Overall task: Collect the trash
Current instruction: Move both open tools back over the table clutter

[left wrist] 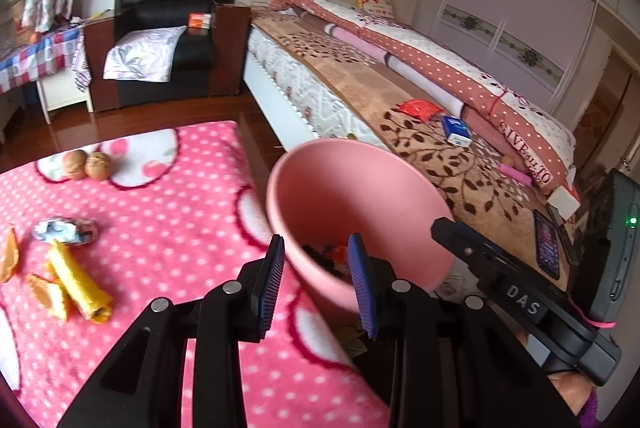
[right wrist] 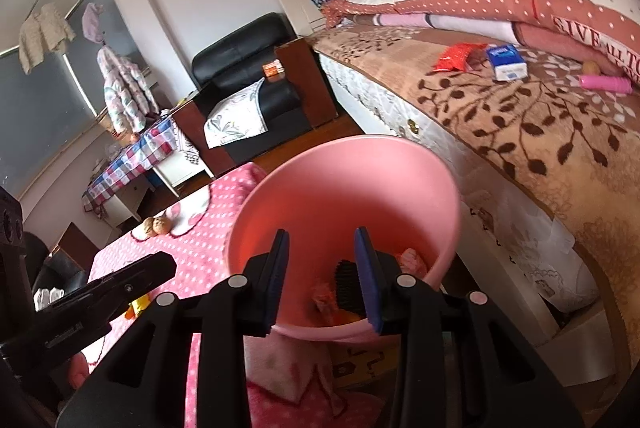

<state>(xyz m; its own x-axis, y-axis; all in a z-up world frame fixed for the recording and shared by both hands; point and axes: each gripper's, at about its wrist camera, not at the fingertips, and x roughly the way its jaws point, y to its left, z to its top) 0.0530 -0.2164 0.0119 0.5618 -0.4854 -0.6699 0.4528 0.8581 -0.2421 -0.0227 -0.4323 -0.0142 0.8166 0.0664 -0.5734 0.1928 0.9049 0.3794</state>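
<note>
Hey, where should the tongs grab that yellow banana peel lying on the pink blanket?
Probably grip the banana peel across its long yellow strip near the middle, coming straight down with the left tongs. It lies flat and narrow, and its torn lower end looks floppy.

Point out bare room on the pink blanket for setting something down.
Free: the dotted stretch between the walnuts, the foil wrapper and the pink bin. Crowded: the left edge, where the yellow peels lie with the wrapper.

"das" on right gripper (left wrist: 524, 302); "give all to love" partly legible on quilt (left wrist: 532, 155).
</note>
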